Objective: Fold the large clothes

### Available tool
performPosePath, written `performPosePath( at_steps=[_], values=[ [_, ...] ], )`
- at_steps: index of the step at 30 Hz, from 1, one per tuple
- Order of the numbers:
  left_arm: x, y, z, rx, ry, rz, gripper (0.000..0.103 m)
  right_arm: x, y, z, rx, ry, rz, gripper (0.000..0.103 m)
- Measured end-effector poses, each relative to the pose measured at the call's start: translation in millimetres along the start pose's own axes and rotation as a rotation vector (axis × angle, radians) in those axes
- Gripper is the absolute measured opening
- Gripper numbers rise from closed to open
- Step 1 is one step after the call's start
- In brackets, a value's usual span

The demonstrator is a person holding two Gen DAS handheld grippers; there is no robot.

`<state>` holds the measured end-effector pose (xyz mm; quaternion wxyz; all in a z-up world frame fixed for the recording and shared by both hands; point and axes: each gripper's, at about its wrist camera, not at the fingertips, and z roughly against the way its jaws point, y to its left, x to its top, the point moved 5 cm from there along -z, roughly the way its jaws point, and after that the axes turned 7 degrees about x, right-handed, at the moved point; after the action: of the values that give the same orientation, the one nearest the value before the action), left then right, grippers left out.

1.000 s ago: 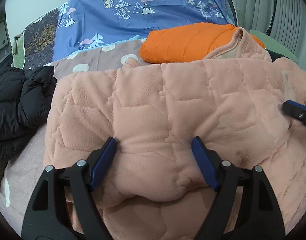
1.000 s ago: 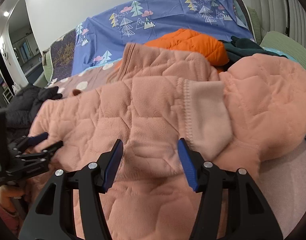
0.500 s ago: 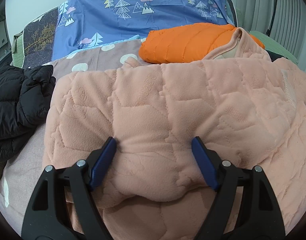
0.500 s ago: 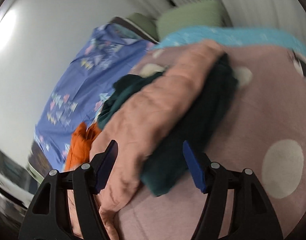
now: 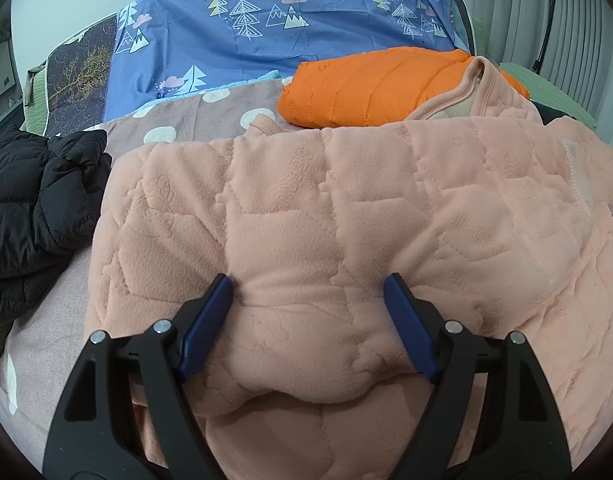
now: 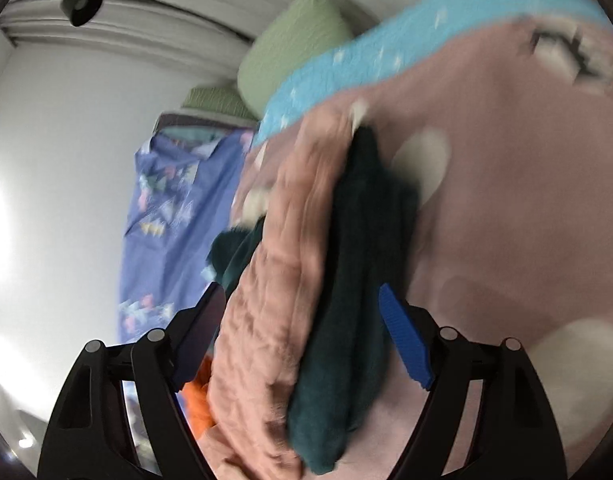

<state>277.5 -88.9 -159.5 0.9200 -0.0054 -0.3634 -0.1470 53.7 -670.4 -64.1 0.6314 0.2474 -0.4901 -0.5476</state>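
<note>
In the left wrist view, a bed is covered with a dusty-pink blanket (image 5: 210,114) dotted with pale circles, and a blue sheet printed with trees and mountains (image 5: 282,28) hangs along the back against a pale wall, with a ribbed white surface at the far right. A peach quilted fleece garment (image 5: 346,216) lies spread across the middle of the bed, a black puffer jacket (image 5: 34,208) heaped at its left and a folded orange puffer jacket (image 5: 370,88) behind it. The left hand-held gripper (image 5: 306,322) stands wide, its blue pads pressed into a bunched fold of the fleece at the near edge. The right wrist view is blurred and rolled sideways: the pink blanket (image 6: 526,208) with its turquoise edge fills the right, green pillows (image 6: 290,48) sit by the white wall. The right hand-held gripper (image 6: 302,332) has its jaws opening, with a fleece edge (image 6: 274,288) and a dark teal garment (image 6: 346,320) lying between them, the pads apart from both.
</note>
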Motion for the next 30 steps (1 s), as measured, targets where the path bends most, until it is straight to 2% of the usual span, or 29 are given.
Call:
performPosePath(
  at_steps=[1, 2, 3, 4, 5, 6, 7, 9, 13, 14, 15, 16, 19, 21, 23, 24, 26, 27, 30],
  values=[
    [-0.2, -0.2, 0.2, 0.001, 0.000, -0.001, 0.080, 2.6, 3.9, 2.7, 0.024, -0.006, 0.022, 0.078],
    [0.0, -0.1, 0.2, 0.000, 0.000, 0.000, 0.080, 3.7, 12.0, 2.3, 0.085, 0.006, 0.052, 0.072],
    [0.0, -0.3, 0.3, 0.001, 0.001, -0.001, 0.080, 2.4, 20.7, -5.1, 0.139, 0.058, 0.077, 0.069],
    [0.0, -0.3, 0.3, 0.001, 0.000, -0.001, 0.080, -1.0, 24.4, -13.4, 0.151, 0.112, 0.092, 0.066],
    [0.0, -0.2, 0.4, 0.000, 0.000, 0.000, 0.080, -4.3, 26.5, -25.3, 0.123, 0.169, 0.103, 0.060],
    [0.2, -0.4, 0.4, 0.000, 0.000, 0.001, 0.080, -7.0, 20.8, -36.4, 0.021, 0.188, 0.092, 0.058],
    [0.2, -0.5, 0.6, -0.001, 0.000, 0.001, 0.080, -8.5, 13.5, -39.5, -0.045, 0.170, 0.059, 0.058],
    [0.2, -0.8, 0.7, -0.001, -0.001, 0.001, 0.080, -9.1, 5.0, -46.4, -0.057, 0.144, -0.002, 0.058],
    [0.3, -1.0, 0.4, 0.000, 0.002, 0.001, 0.080, -5.1, 12.0, -75.2, -0.066, 0.141, 0.050, 0.060],
    [0.4, -1.0, 0.4, -0.001, 0.002, 0.001, 0.080, 0.1, 12.7, -81.8, -0.086, 0.135, 0.067, 0.053],
    [0.2, -1.0, 0.8, -0.003, 0.002, 0.003, 0.080, 4.3, 14.1, -84.5, -0.116, 0.111, 0.085, 0.036],
    [0.8, -1.2, 0.8, -0.003, 0.002, 0.003, 0.080, 8.0, 12.8, -83.4, -0.113, 0.103, 0.086, 0.014],
    [0.8, -1.0, 1.1, -0.002, 0.002, 0.003, 0.080, 0.1, 44.0, -77.2, -0.032, 0.079, 0.138, 0.012],
    [0.8, -1.3, 1.1, -0.003, 0.002, 0.003, 0.080, -18.9, 82.6, -67.6, 0.046, 0.094, 0.256, 0.012],
    [0.8, -1.1, 1.1, -0.003, 0.002, 0.004, 0.080, -58.4, 132.7, -44.4, 0.165, 0.131, 0.402, 0.012],
    [0.9, -1.1, 0.9, -0.002, 0.002, 0.004, 0.080, -92.0, 164.5, -27.3, 0.245, 0.172, 0.497, 0.012],
    [1.1, -1.4, 2.2, -0.005, 0.000, 0.007, 0.080, -142.2, 201.3, -1.4, 0.339, 0.223, 0.629, 0.011],
    [1.3, -1.2, 2.8, -0.009, -0.002, 0.011, 0.080, -182.9, 224.3, 14.8, 0.407, 0.269, 0.717, 0.011],
    [3.6, 3.2, 10.5, -0.054, -0.024, 0.051, 0.080, -273.3, 253.6, 36.9, 0.517, 0.404, 0.854, 0.012]
  ],
)
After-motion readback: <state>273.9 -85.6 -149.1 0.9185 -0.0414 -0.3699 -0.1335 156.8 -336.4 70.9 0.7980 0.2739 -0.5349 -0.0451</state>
